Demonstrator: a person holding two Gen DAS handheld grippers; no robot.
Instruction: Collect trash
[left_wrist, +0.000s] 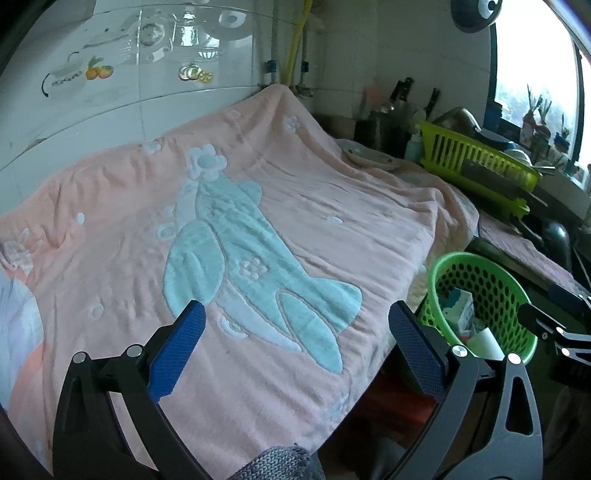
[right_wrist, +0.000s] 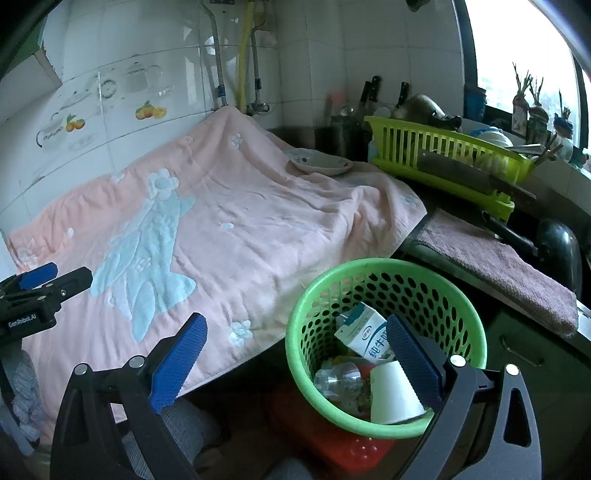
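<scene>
Right wrist view: green basket (right_wrist: 306, 325) with milk carton (right_wrist: 365, 332), paper cup (right_wrist: 391, 393), clear bottle (right_wrist: 340, 376); both tools released.

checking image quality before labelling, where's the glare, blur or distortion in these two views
Left wrist view: the window is blown out white, the wall tiles carry mirror-like reflections, straight lines bow from the fisheye, and the dish rack looks soft. Right wrist view: the window is overexposed too, while the green basket and its milk carton read sharply; the corners go dark.
</scene>
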